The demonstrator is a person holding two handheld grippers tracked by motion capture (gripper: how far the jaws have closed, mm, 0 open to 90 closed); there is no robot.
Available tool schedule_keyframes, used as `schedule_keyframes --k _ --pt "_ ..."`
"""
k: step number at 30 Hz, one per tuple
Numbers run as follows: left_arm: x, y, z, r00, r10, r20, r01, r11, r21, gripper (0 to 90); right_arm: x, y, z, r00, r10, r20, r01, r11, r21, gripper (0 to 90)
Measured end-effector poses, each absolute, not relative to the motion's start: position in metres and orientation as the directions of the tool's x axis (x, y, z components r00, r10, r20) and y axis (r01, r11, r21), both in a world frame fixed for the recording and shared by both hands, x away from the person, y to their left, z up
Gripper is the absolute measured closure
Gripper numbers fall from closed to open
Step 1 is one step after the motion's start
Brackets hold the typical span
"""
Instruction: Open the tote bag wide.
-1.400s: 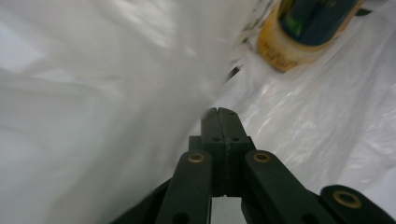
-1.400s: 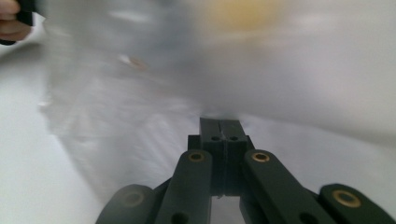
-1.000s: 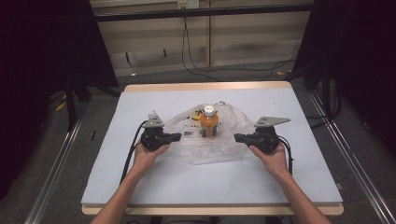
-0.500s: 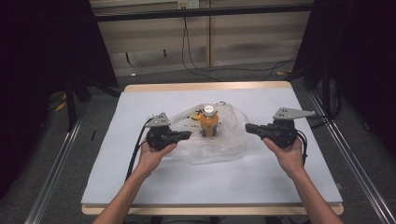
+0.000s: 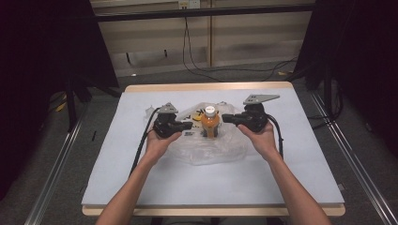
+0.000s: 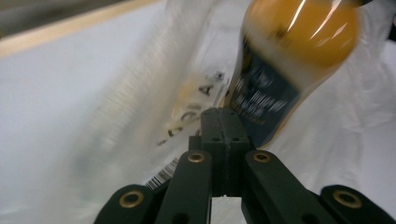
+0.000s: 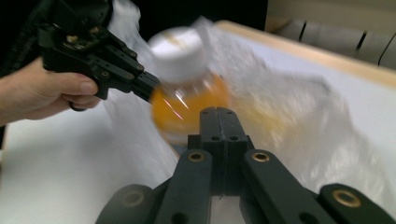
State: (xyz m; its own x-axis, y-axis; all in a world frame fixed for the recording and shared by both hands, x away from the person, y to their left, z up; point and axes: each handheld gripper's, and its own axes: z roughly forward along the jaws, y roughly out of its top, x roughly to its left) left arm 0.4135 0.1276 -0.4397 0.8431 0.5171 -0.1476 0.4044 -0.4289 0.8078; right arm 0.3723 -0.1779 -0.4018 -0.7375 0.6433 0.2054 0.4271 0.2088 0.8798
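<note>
While closing in from both sides on the orange bottle (image 5: 210, 123), holding both tools clenched with nothing between the jaws. Working outward from the left gripper (image 5: 187, 125): pressing its two black jaws flat together, pointing their joined tip straight at the bottle's dark label just ahead, probably so as to nudge or steady the bottle rather than pinch it. Lying under and beside that tip, the clear plastic bag (image 5: 206, 150), thin, crinkled and glossy, carrying printed lettering and a barcode patch (image 6: 161, 175) just below the jaws. Standing upright on the bag's film, between the two tips, the bottle: rounded, smooth, translucent with orange liquid, reflecting the light in streaks.

Working outward from the right gripper (image 5: 226, 118): likewise keeping the jaws shut empty, aiming at the bottle's bulging shoulder just in front, under the white cap (image 7: 178, 53), which is matte and cylindrical. Beyond the bottle from this side, facing the other tool in its hand (image 7: 44, 93), its tip close to the bottle's far flank; telling contact from the blur not possible. Judging the mirrored approach as a way of trapping the bottle between two closed tips. Farther out, spreading flat around everything, the pale matte table (image 5: 141, 187) with its wooden edge.
</note>
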Motion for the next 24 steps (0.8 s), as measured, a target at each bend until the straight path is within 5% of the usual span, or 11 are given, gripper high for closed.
schedule_keyframes --k 13,24 --pt "0.389 0.113 -0.472 0.904 0.419 -0.086 0.358 -0.632 0.688 90.0 0.417 -0.208 -0.487 -0.600 0.767 0.227 0.636 0.284 0.717 90.0" --pt "0.356 0.129 -0.475 0.933 0.350 -0.087 0.318 -0.687 0.653 90.0 0.424 -0.230 -0.491 -0.547 0.814 0.195 0.648 0.264 0.714 90.0"
